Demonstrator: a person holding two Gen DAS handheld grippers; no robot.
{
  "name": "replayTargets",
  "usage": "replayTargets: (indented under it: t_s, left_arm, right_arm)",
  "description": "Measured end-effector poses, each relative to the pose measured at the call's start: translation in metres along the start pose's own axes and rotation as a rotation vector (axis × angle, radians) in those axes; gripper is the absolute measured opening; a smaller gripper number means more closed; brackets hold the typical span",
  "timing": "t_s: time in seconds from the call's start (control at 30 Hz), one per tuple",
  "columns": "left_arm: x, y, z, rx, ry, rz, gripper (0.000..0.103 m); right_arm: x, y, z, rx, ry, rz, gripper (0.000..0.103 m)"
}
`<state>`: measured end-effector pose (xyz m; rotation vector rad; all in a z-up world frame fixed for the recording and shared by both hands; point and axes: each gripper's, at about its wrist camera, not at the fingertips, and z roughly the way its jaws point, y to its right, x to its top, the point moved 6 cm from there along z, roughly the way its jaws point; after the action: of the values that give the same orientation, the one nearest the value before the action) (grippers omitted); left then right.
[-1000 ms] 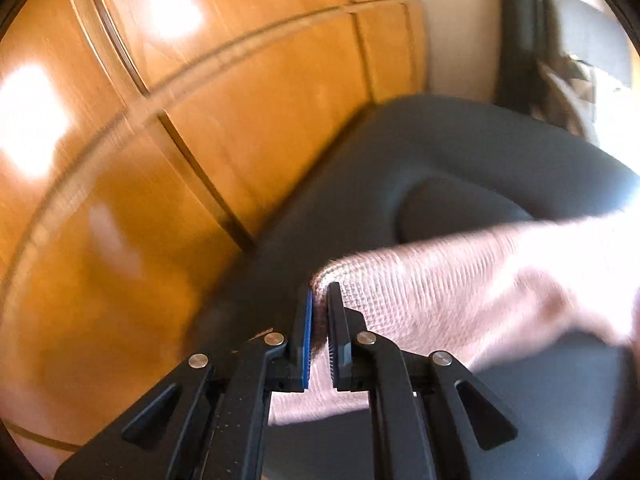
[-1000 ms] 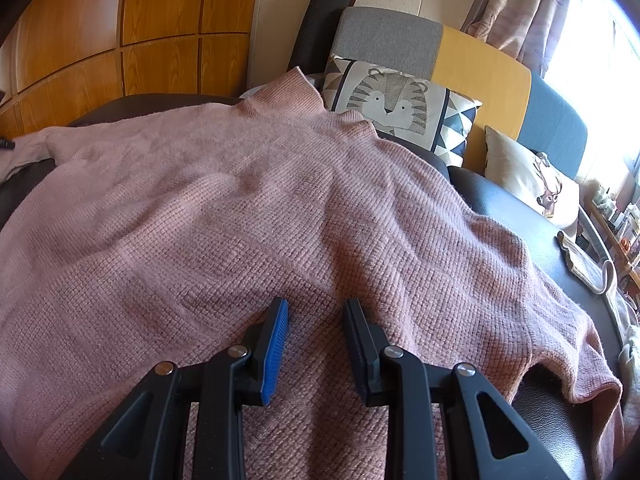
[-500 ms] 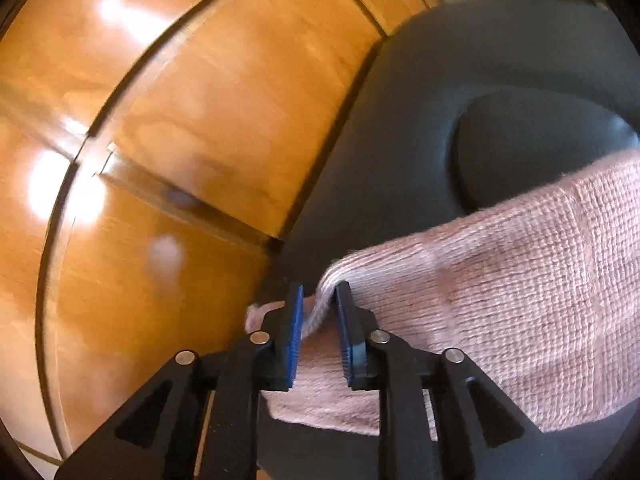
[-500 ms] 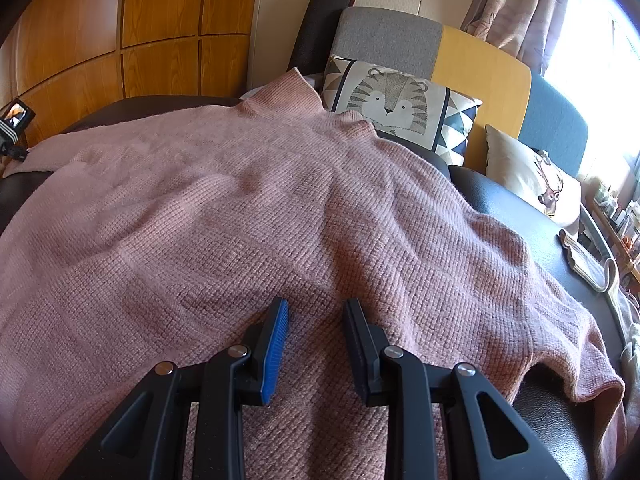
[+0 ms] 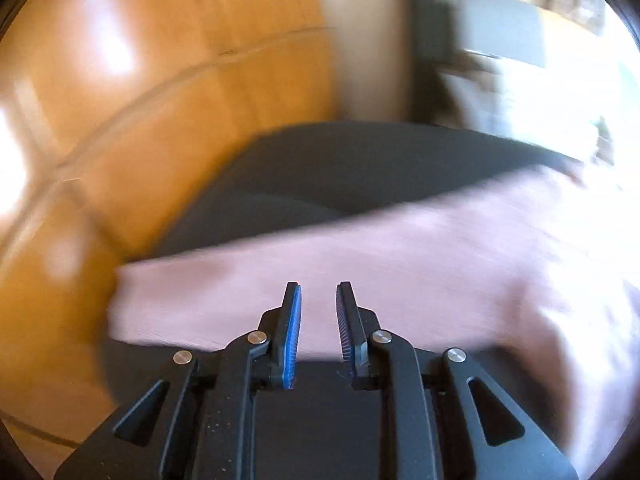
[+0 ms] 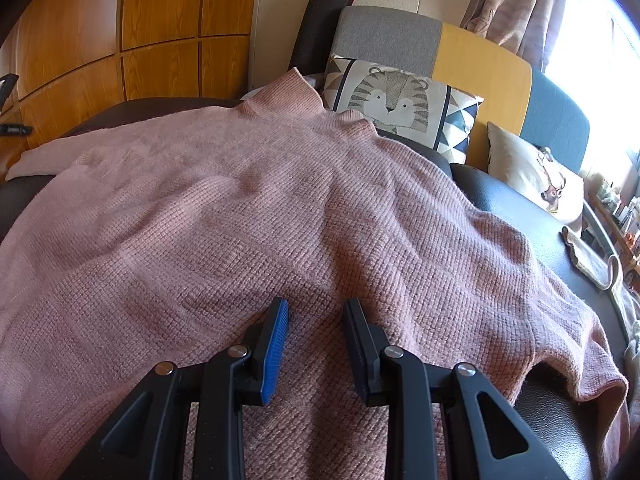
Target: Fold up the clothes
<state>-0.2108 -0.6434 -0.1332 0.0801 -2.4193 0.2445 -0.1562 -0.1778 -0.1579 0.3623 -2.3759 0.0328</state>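
The right gripper [image 6: 316, 320] sits at 6 o'clock in its own view, its two black fingers spread apart with nothing between them, a blue ribbed pad [image 6: 275, 350] facing inward on one finger. Directly beneath and ahead of it lies a pink waffle-knit sweater [image 6: 248, 216], spread flat across a dark leather seat [image 6: 516, 200] and filling most of the view from 9 o'clock to 4 o'clock. The sweater's collar [image 6: 298, 90] points toward 12 o'clock, one cuff [image 6: 30, 162] reaches out at 9 o'clock, and the other sleeve end [image 6: 592, 364] drapes at 4 o'clock. Just beyond the collar, at 1 o'clock, a cushion printed with a tiger face [image 6: 400, 100] leans against a grey, yellow and blue sofa back [image 6: 480, 54]. A second cushion with a deer print [image 6: 536, 176] lies at 3 o'clock. Wooden wall panels [image 6: 120, 36] cover the area from 9 to 11 o'clock, and patterned curtains [image 6: 516, 4] hang at 1 o'clock. The left gripper's [image 5: 318, 304] view is heavily blurred; its fingers are parted and hold nothing, hovering over a pink sweater sleeve [image 5: 360, 280] that runs from 9 o'clock to 3 o'clock across the dark seat [image 5: 360, 168].
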Motion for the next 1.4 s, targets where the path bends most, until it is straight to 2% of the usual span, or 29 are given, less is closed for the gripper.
replayTargets:
  t_s: [0.07, 0.13, 0.2, 0.3, 0.43, 0.57, 0.63, 0.73, 0.83, 0.9, 0.93, 0.97, 1.0, 1.17, 1.27, 1.4]
  left_arm:
    - [-0.018, 0.054, -0.02, -0.091, 0.019, 0.056, 0.02]
    - [-0.037, 0.1, -0.038, -0.171, 0.042, 0.094, 0.02]
    - [-0.054, 0.125, -0.053, -0.241, 0.036, 0.061, 0.02]
    - [-0.083, 0.134, -0.066, -0.238, 0.012, 0.031, 0.02]
    - [-0.114, 0.123, -0.093, -0.159, 0.017, 0.054, 0.02]
    - [-0.138, 0.094, -0.104, -0.12, -0.036, -0.003, 0.02]
    - [-0.147, 0.078, -0.097, -0.129, -0.084, -0.055, 0.021]
    - [-0.148, 0.072, -0.097, -0.174, -0.079, -0.114, 0.029]
    - [-0.15, 0.083, -0.096, -0.194, -0.075, -0.087, 0.044]
    - [-0.151, 0.091, -0.096, -0.186, -0.067, -0.049, 0.044]
    - [-0.151, 0.095, -0.097, -0.179, -0.063, -0.03, 0.044]
    - [-0.151, 0.097, -0.098, -0.174, -0.061, -0.021, 0.044]
    - [-0.151, 0.095, -0.098, -0.179, -0.064, -0.031, 0.044]
    - [-0.151, 0.083, -0.098, -0.257, -0.085, -0.12, 0.044]
    - [-0.151, 0.082, -0.099, -0.284, -0.093, -0.123, 0.044]
    - [-0.151, 0.086, -0.1, -0.312, -0.099, -0.108, 0.044]
  right_arm:
    - [0.001, 0.005, -0.005, 0.047, -0.017, 0.05, 0.029]
    - [-0.002, 0.018, -0.024, 0.103, -0.023, 0.161, 0.028]
    - [-0.009, 0.033, -0.051, 0.147, 0.01, 0.27, 0.029]
    - [-0.035, 0.053, -0.084, 0.148, -0.014, 0.378, 0.029]
    - [-0.08, 0.065, -0.118, 0.153, -0.062, 0.475, 0.029]
    - [-0.113, 0.052, -0.132, 0.19, -0.139, 0.455, 0.029]
    - [-0.124, 0.038, -0.133, 0.216, -0.17, 0.442, 0.029]
    - [-0.132, 0.021, -0.124, 0.227, -0.228, 0.437, 0.029]
    - [-0.133, 0.006, -0.113, 0.204, -0.248, 0.415, 0.029]
    - [-0.13, -0.005, -0.107, 0.163, -0.241, 0.376, 0.031]
    - [-0.127, -0.009, -0.108, 0.144, -0.229, 0.352, 0.027]
    - [-0.123, -0.011, -0.109, 0.137, -0.214, 0.338, 0.022]
    - [-0.119, -0.013, -0.111, 0.13, -0.2, 0.324, 0.01]
    - [-0.109, 0.015, -0.119, 0.061, -0.147, 0.374, 0.007]
    - [-0.115, 0.029, -0.106, 0.057, -0.178, 0.426, 0.007]
    - [-0.11, 0.034, -0.108, -0.009, -0.163, 0.415, 0.007]
